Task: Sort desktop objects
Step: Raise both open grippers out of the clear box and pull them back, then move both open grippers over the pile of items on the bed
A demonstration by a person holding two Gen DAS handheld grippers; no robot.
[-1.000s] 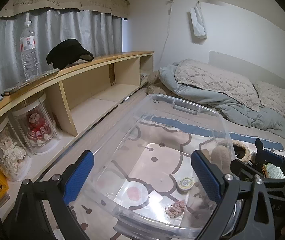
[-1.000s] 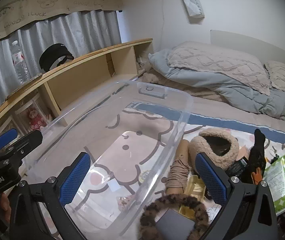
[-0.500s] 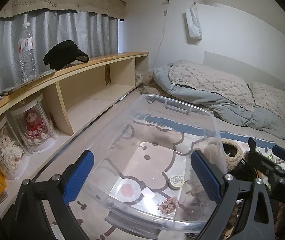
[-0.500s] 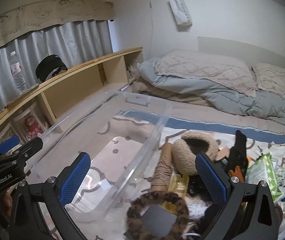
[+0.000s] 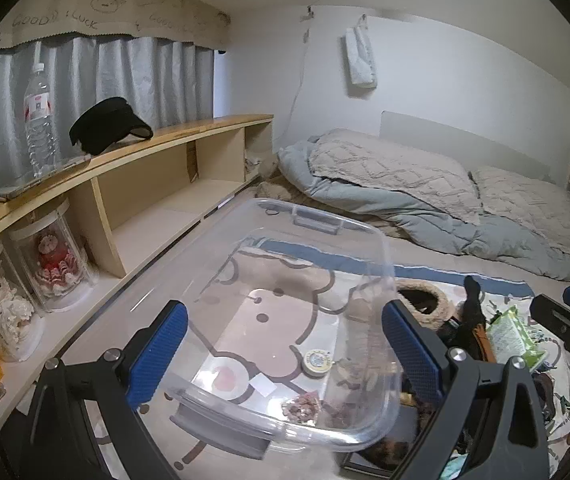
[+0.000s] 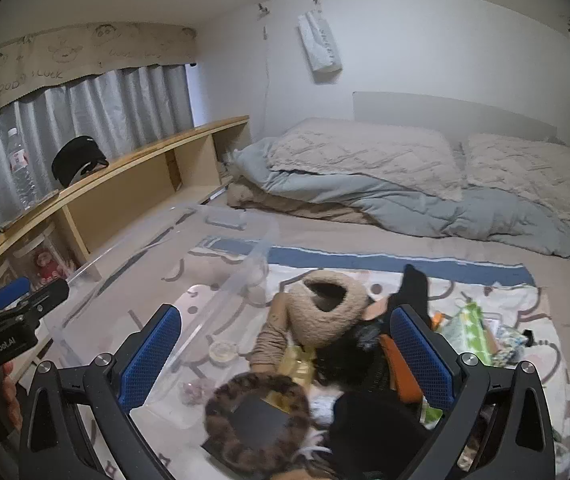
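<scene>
Beige fabric curtain valance (image 5: pixel 97 8) above the grey curtains: hand-drawn lettering reads "GOOD LUCK", legible in both views. Black body of the left gripper (image 6: pixel 9 334), seen from the right wrist: white print "GenRobot.AI". White pouch hanging on the wall (image 6: pixel 321 46): vertical print, not legible.

Each claw (image 5: pixel 281 352) (image 6: pixel 285 352): black angular frame, two blue textured finger pads (image 5: pixel 157 350), silver screws (image 6: pixel 466 359), white "GenRobot.AI" lettering.

White walls, grey curtain (image 5: pixel 133 76), wooden shelf (image 5: pixel 157 152), rumpled bed (image 6: pixel 405 176).
</scene>
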